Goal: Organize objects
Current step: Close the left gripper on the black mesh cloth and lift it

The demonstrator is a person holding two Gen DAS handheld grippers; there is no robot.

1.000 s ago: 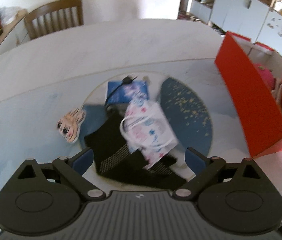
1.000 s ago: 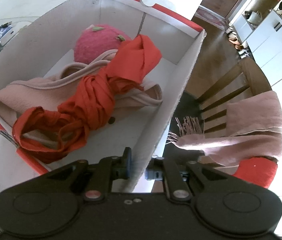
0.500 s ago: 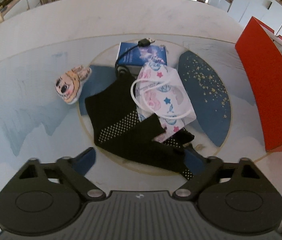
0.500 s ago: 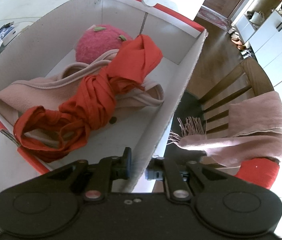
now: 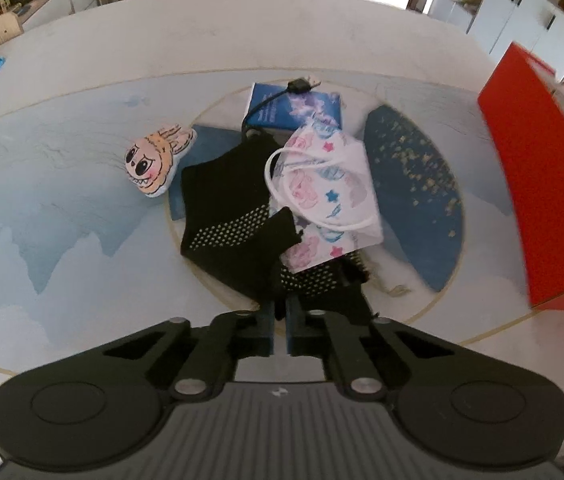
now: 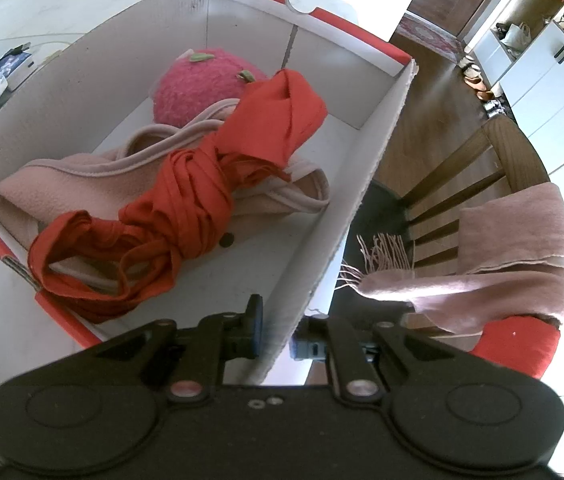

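Left wrist view, black dotted glove (image 5: 237,236), tongs (image 5: 279,320) pinching its edge

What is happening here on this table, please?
A person is tidying loose items into a red box. The left gripper is shut on the near edge of a black glove, with a patterned face mask lying on it. The right gripper clamps the box wall; a red scarf, pink cloth and pink plush lie inside.
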